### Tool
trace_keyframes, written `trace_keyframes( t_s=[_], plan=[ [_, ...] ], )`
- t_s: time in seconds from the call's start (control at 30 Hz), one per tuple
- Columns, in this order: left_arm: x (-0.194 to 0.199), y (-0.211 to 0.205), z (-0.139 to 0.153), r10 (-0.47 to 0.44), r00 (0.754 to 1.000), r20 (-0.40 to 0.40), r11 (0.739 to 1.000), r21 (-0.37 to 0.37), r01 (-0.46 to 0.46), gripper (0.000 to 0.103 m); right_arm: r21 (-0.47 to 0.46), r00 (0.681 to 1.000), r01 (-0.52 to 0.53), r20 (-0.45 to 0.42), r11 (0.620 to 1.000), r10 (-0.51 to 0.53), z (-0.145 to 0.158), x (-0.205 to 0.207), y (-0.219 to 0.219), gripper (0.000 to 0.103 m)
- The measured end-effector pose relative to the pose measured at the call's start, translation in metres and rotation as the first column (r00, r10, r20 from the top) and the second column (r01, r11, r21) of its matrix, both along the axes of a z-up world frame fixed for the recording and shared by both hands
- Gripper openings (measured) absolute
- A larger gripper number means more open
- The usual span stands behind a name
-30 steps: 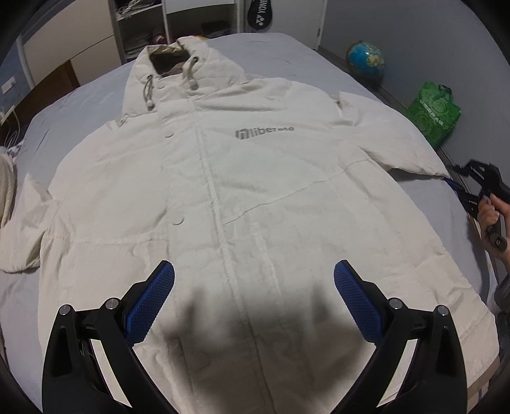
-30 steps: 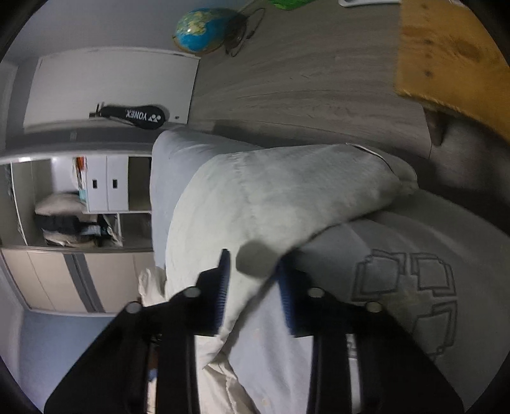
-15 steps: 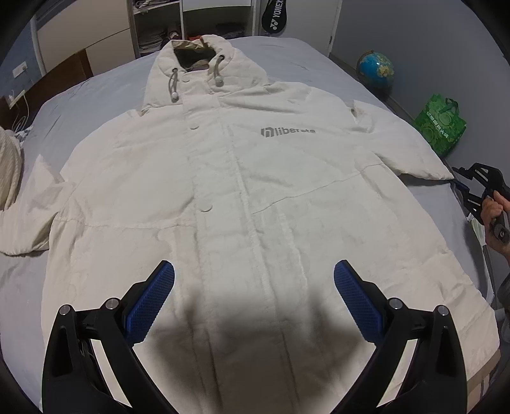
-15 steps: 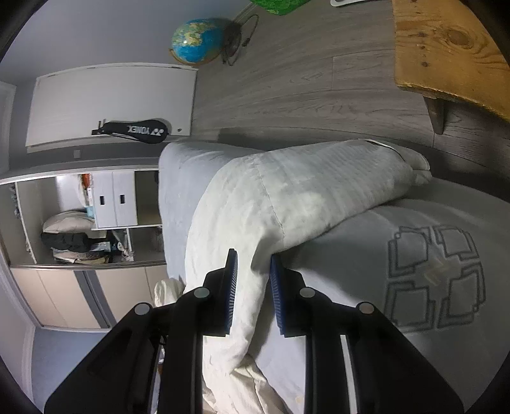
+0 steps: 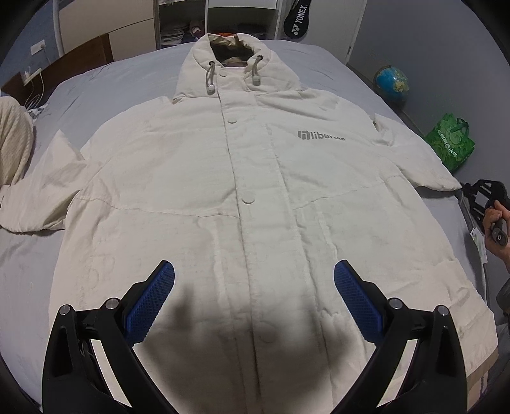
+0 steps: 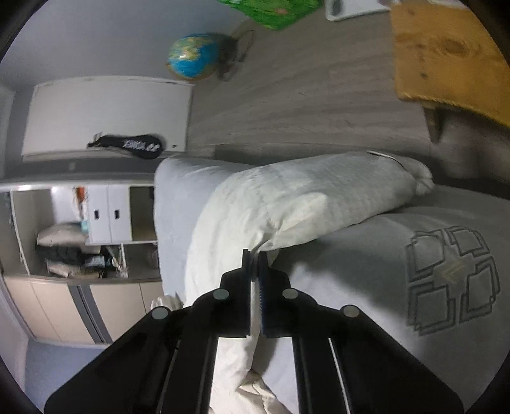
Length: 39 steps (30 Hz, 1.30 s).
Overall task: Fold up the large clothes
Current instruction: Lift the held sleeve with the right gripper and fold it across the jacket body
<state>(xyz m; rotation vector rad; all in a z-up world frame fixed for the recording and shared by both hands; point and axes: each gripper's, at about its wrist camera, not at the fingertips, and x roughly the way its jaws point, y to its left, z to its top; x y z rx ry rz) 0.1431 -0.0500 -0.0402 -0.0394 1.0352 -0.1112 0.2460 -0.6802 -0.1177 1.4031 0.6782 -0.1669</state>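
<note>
Your right hand-held gripper (image 6: 254, 258) just clamped the cream hooded jacket (image 5: 255, 178) sleeve; left hand-held gripper (image 5: 254, 288) stays wide open — fold can start.

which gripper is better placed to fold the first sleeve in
Right: the right gripper is shut on the jacket sleeve edge. The left gripper hangs open above the hem, gripping nothing.

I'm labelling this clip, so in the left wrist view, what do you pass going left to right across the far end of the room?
Wall socket → shelf unit → racket bag → globe → green bag.
</note>
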Motion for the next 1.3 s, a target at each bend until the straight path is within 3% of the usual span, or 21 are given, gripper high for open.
trace_keyframes(
  t_s=[0.17, 0.33, 0.47, 0.53, 0.87, 0.9, 1.0, 1.3],
  plan=[
    [0.0, 0.006, 0.0, 0.009, 1.0, 0.007, 1.0, -0.02, -0.009, 0.097, -0.066, 0.988, -0.071, 0.134, 0.995, 0.08, 0.043, 0.014, 0.022, 0.002],
    [-0.002, 0.015, 0.002, 0.03, 0.999, 0.013, 0.998, -0.047, -0.029, 0.097, -0.14, 0.937, -0.193, 0.267, 0.971, 0.225, 0.096, 0.042, 0.071, 0.0],
    [-0.006, 0.026, 0.006, 0.056, 0.998, 0.02, 0.996, -0.067, -0.055, 0.097, -0.147, 0.946, -0.209, 0.222, 0.967, 0.238, 0.107, 0.051, 0.093, 0.0],
    [-0.007, 0.031, 0.007, 0.061, 0.998, 0.021, 0.996, -0.074, -0.059, 0.097, -0.167, 0.959, -0.192, 0.178, 0.967, 0.221, 0.103, 0.047, 0.091, 0.0],
    [0.003, 0.02, 0.0, 0.027, 1.0, -0.002, 0.998, -0.062, -0.027, 0.097, -0.087, 0.993, -0.117, -0.019, 0.989, 0.116, 0.037, 0.008, 0.042, 0.003],
    [0.006, 0.016, 0.0, 0.021, 1.0, -0.002, 0.998, -0.061, -0.021, 0.097, -0.079, 0.994, -0.111, -0.029, 0.991, 0.109, 0.031, 0.004, 0.039, 0.01],
    [0.018, -0.002, 0.004, -0.008, 1.0, 0.004, 0.999, -0.054, 0.008, 0.097, -0.066, 0.993, -0.112, -0.048, 0.991, 0.109, 0.016, -0.003, 0.036, 0.055],
    [0.064, -0.098, 0.001, -0.162, 0.987, 0.011, 0.987, 0.008, 0.162, 0.097, -0.023, 0.994, -0.111, -0.005, 0.994, 0.111, -0.009, 0.002, 0.026, 0.055]
  ],
)
